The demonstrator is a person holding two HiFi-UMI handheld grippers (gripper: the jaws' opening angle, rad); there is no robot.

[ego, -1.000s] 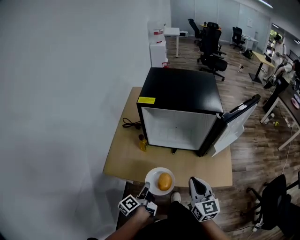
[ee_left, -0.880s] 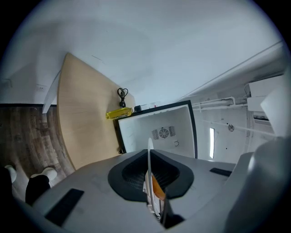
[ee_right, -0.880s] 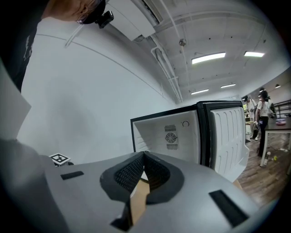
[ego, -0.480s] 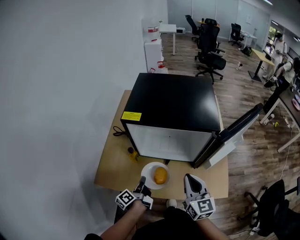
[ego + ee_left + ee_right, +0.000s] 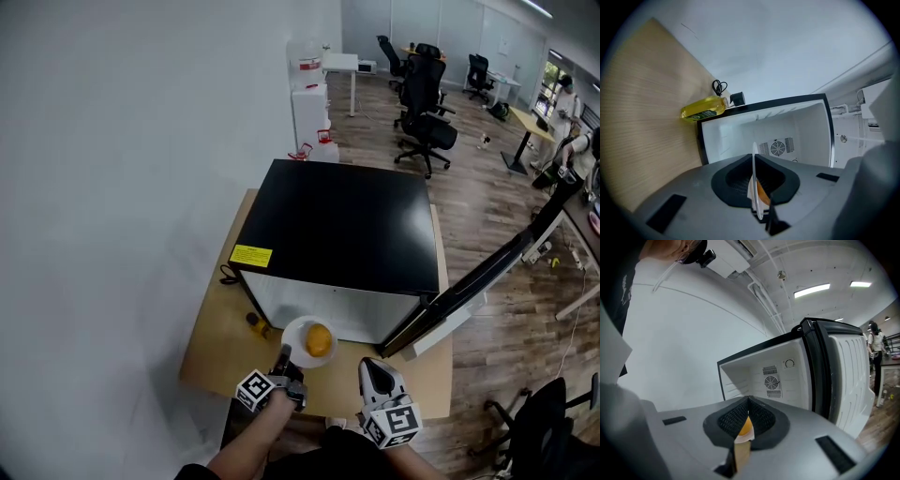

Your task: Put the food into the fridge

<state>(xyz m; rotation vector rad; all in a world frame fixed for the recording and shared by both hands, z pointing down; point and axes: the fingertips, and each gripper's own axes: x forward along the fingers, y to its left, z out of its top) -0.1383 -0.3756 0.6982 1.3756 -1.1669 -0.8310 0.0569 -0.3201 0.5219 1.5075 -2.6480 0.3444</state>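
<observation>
- A black mini fridge (image 5: pixel 337 216) stands on the wooden table (image 5: pixel 211 347). Its white inside faces the person.
- The fridge door (image 5: pixel 478 281) is swung wide out to the right, so nothing blocks the opening.
- A white plate (image 5: pixel 298 330) hangs in the air just in front of that opening, over the table's near part. The compartment lies straight ahead of it, so I reckon a push forward is what remains.
- The left tool (image 5: pixel 284 354) is pinched on the plate's near rim and carries it. In the left gripper view the plate shows edge-on between the pads.
- The right tool (image 5: pixel 372 367) is just beside it, on the door's side. Its jaws are pressed together with nothing between them. The left hand is clearly the one nearer the job.
- A yellow bottle (image 5: pixel 258 324) lies on its side on the table by the fridge's left front corner, clear of the plate's path.
- An orange (image 5: pixel 319 339) sits loose on the plate; any tilt could roll it off.
</observation>
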